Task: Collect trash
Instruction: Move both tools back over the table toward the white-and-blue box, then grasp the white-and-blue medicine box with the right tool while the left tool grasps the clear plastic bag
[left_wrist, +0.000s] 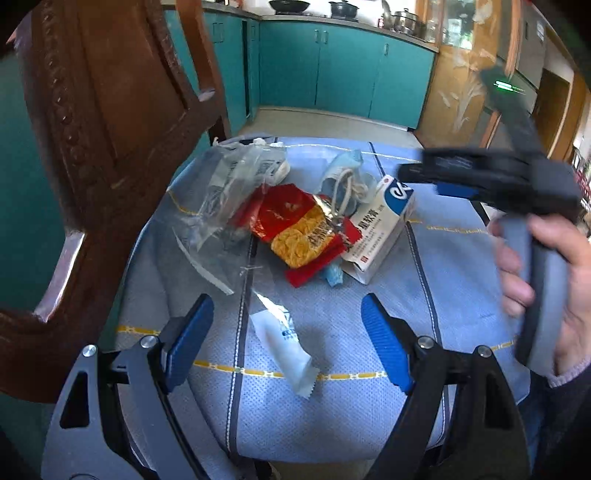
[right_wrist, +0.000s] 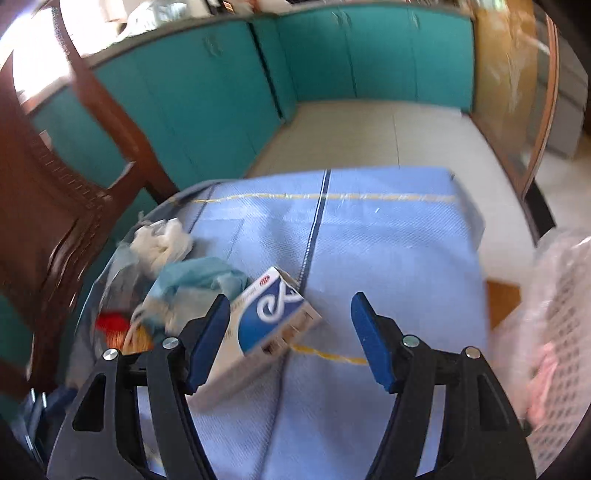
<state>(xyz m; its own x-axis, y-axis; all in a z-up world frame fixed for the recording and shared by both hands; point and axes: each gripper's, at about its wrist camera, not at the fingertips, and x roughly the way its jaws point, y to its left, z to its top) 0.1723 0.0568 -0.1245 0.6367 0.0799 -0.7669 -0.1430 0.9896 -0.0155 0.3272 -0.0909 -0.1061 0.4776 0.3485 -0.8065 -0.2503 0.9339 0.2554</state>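
Trash lies on a chair's blue cushion (left_wrist: 332, 417): a clear plastic bag (left_wrist: 229, 188), a red and yellow snack packet (left_wrist: 299, 225), a blue face mask (left_wrist: 343, 177), a white and blue medicine box (left_wrist: 380, 229) and a white wrapper (left_wrist: 288, 350). My left gripper (left_wrist: 286, 332) is open, low over the white wrapper. My right gripper (right_wrist: 290, 338) is open and empty above the cushion, its left finger by the medicine box (right_wrist: 269, 325). In the left wrist view its fingers (left_wrist: 458, 192) reach over the box. Crumpled white tissue (right_wrist: 162, 243) and the mask (right_wrist: 199, 277) lie left.
A carved wooden chair back (left_wrist: 96, 122) rises on the left. Teal cabinets (left_wrist: 343, 70) stand behind, with pots on the counter. A bubble-wrap bag (right_wrist: 557, 325) is at the right edge of the right wrist view. A hand (left_wrist: 554, 266) holds the right gripper's handle.
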